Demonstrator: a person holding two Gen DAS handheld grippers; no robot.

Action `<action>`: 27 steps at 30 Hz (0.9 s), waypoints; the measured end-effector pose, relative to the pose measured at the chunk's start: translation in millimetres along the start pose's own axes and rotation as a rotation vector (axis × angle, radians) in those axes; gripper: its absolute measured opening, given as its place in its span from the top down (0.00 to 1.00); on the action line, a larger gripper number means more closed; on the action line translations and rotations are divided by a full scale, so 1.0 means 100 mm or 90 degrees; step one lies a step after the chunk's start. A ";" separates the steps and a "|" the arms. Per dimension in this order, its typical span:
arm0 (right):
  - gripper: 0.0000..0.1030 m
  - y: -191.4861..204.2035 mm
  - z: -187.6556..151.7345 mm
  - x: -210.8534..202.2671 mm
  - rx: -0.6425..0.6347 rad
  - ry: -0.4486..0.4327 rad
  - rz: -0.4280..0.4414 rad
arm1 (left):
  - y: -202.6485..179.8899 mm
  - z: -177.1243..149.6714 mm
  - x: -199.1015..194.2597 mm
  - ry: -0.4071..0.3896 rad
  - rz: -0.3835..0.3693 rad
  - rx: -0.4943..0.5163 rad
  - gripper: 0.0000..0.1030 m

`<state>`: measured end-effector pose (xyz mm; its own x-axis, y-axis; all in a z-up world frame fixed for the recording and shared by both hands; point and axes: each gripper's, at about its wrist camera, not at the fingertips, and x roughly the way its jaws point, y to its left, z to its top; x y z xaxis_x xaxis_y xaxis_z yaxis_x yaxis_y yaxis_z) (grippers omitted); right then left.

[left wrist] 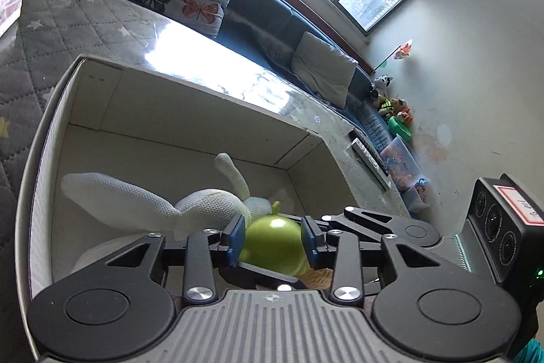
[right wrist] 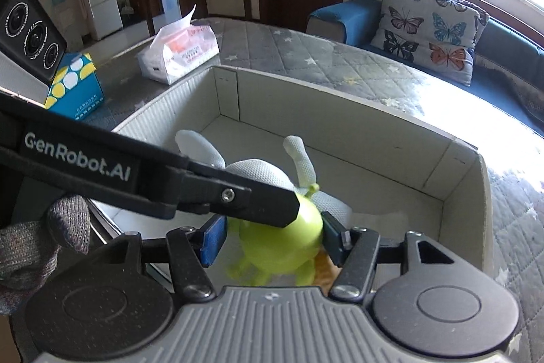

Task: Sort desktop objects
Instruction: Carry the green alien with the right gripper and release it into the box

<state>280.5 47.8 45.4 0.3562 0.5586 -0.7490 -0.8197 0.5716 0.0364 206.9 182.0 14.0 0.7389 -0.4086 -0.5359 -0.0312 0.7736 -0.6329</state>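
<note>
A small green toy figure hangs over the open white cardboard box, and my left gripper is shut on it, a blue pad pressed to each side. In the right wrist view the same green toy looks blurred between the pads of my right gripper. That gripper is open, with a thin gap at its left pad. One of the left gripper's fingers crosses in from the left onto the toy's top. A white mesh plush toy lies in the box beneath.
The box stands on a grey quilted star-print cover. A tissue pack and a blue dotted carton sit behind it to the left. A blue sofa with a butterfly pillow runs along the far side. A gloved hand holds the left gripper.
</note>
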 end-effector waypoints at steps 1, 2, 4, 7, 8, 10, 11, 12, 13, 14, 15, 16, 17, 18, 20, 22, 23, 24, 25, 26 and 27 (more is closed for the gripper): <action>0.41 0.01 0.00 0.01 -0.003 0.000 -0.002 | 0.00 -0.01 -0.01 -0.001 -0.002 -0.002 0.63; 0.41 0.01 -0.01 0.02 -0.005 0.000 -0.004 | 0.00 -0.01 -0.02 -0.003 -0.003 -0.004 0.63; 0.41 0.01 -0.01 0.02 -0.003 -0.002 -0.006 | 0.00 -0.03 -0.02 -0.005 -0.004 -0.005 0.63; 0.41 0.01 -0.04 -0.01 0.006 -0.011 -0.005 | -0.03 -0.05 -0.04 -0.009 0.000 0.000 0.63; 0.41 0.00 -0.02 -0.03 0.009 -0.016 -0.006 | -0.05 -0.06 -0.04 -0.011 0.002 0.003 0.63; 0.40 0.00 -0.04 -0.07 0.010 -0.023 -0.009 | -0.08 -0.07 -0.06 -0.017 0.009 0.009 0.63; 0.40 0.00 -0.05 -0.11 0.012 -0.031 -0.010 | -0.08 -0.07 -0.07 -0.019 0.012 0.009 0.63; 0.40 0.01 -0.06 -0.14 0.014 -0.037 -0.012 | -0.08 -0.07 -0.08 -0.021 0.015 0.008 0.63; 0.40 0.01 -0.07 -0.17 0.015 -0.044 -0.016 | -0.09 -0.07 -0.10 -0.025 0.017 0.006 0.63; 0.40 0.02 -0.09 -0.22 0.015 -0.052 -0.018 | -0.10 -0.08 -0.13 -0.029 0.017 0.006 0.63; 0.40 0.03 -0.10 -0.27 0.014 -0.060 -0.021 | -0.11 -0.08 -0.15 -0.032 0.016 0.006 0.63; 0.40 0.03 -0.12 -0.30 0.013 -0.065 -0.023 | -0.13 -0.09 -0.18 -0.037 0.016 0.008 0.62; 0.39 0.04 -0.15 -0.39 0.014 -0.080 -0.027 | -0.16 -0.10 -0.21 -0.041 0.015 0.011 0.62; 0.39 0.04 -0.17 -0.43 0.015 -0.086 -0.028 | -0.19 -0.11 -0.25 -0.046 0.013 0.017 0.62; 0.37 0.05 -0.23 -0.58 0.018 -0.107 -0.037 | -0.27 -0.14 -0.31 -0.055 0.009 0.026 0.62; 0.34 0.06 -0.34 -0.77 0.020 -0.131 -0.043 | -0.37 -0.19 -0.37 -0.061 0.002 0.036 0.63; 0.34 0.06 -0.36 -0.81 0.021 -0.135 -0.046 | -0.42 -0.22 -0.39 -0.064 -0.001 0.044 0.63; 0.34 0.06 -0.43 -0.92 0.024 -0.144 -0.052 | -0.48 -0.25 -0.42 -0.067 -0.004 0.051 0.63; 0.34 0.06 -0.48 -0.99 0.027 -0.149 -0.056 | -0.53 -0.28 -0.44 -0.070 -0.009 0.058 0.63; 0.34 0.05 -0.51 -1.03 0.029 -0.152 -0.058 | -0.59 -0.32 -0.46 -0.072 -0.014 0.064 0.62; 0.34 0.04 -0.57 -1.10 0.033 -0.155 -0.062 | -0.64 -0.37 -0.48 -0.071 -0.019 0.067 0.62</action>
<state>212.3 -45.8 90.3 0.5349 0.6245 -0.5690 -0.7546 0.6561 0.0106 148.9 134.4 59.6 0.8090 -0.3807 -0.4480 0.0592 0.8109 -0.5822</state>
